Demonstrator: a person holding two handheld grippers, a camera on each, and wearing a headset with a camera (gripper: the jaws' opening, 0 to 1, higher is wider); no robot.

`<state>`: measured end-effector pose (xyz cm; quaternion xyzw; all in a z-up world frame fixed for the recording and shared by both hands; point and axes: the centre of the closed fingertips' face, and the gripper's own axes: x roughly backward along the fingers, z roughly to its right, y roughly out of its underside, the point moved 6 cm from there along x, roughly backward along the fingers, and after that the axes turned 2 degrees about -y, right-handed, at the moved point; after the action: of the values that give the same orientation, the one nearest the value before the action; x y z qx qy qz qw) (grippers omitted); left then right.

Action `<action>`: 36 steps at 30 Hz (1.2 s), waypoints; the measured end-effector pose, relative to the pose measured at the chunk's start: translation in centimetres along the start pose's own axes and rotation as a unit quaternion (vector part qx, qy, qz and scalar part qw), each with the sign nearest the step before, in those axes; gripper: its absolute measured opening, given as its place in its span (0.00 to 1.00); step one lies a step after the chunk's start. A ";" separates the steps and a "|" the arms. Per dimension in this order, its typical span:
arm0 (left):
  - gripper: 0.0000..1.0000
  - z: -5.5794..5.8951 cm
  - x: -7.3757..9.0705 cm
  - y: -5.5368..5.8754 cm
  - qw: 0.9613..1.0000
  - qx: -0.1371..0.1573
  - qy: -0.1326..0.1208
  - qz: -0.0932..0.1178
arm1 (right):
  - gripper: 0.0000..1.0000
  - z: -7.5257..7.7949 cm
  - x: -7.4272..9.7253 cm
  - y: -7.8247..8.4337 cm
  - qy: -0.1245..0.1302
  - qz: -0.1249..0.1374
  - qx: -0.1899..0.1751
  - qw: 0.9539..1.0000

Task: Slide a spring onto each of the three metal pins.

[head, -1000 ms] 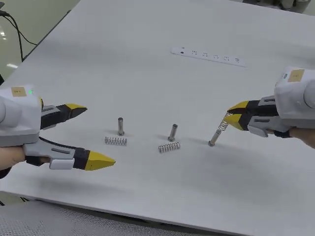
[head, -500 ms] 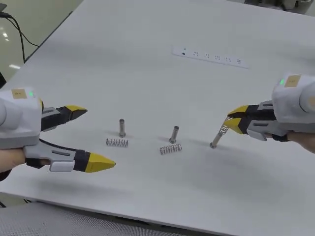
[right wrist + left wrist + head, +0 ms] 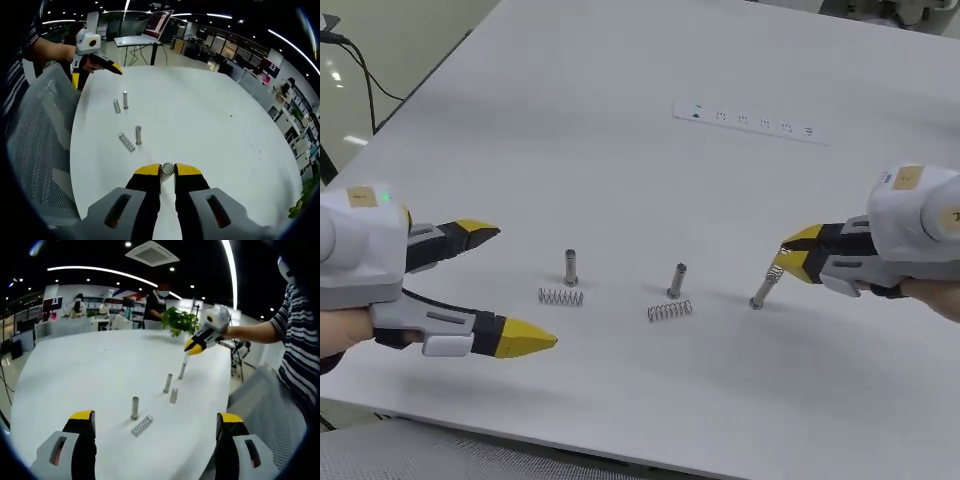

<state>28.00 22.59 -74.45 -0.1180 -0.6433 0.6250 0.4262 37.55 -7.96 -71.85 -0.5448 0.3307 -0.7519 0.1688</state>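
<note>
Springs: held spring (image 3: pixel 775 271) pinched by R gripper (image 3: pixel 789 255), on top end of R pin (image 3: pixel 760 293); L spring (image 3: pixel 561 297) lies on table (image 3: pixel 620 150) just in front of L pin (image 3: pixel 570 267); mid spring (image 3: pixel 669 311) just in front of mid pin (image 3: pixel 677 280).
Pins: L pin & mid pin upright; R pin tilted toward R gripper, foot on table.
R gripper: jaws narrow, clamped on held spring.
L gripper (image 3: pixel 510 285): jaws wide, hovers above table left of L pin, apart from it.
Far side: power strip (image 3: pixel 750 122) flat on table.
</note>
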 end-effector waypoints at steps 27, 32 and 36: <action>0.97 0.1 0.0 0.3 1.000 0.003 0.001 -0.001 | 0.07 -0.8 -2.7 2.6 -0.019 -0.041 -0.005 0.999; 0.97 0.1 0.0 0.4 1.000 0.004 0.000 -0.002 | 0.07 -1.2 -3.1 3.3 -0.025 -0.055 -0.005 0.998; 0.97 0.1 0.0 0.4 1.000 0.004 0.001 -0.001 | 0.07 -1.5 -3.1 3.7 -0.029 -0.063 -0.002 0.998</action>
<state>27.76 22.57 -74.82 -0.1161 -0.6406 0.6272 0.4275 36.86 -8.27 -76.88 -0.5865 0.2921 -0.7443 0.1293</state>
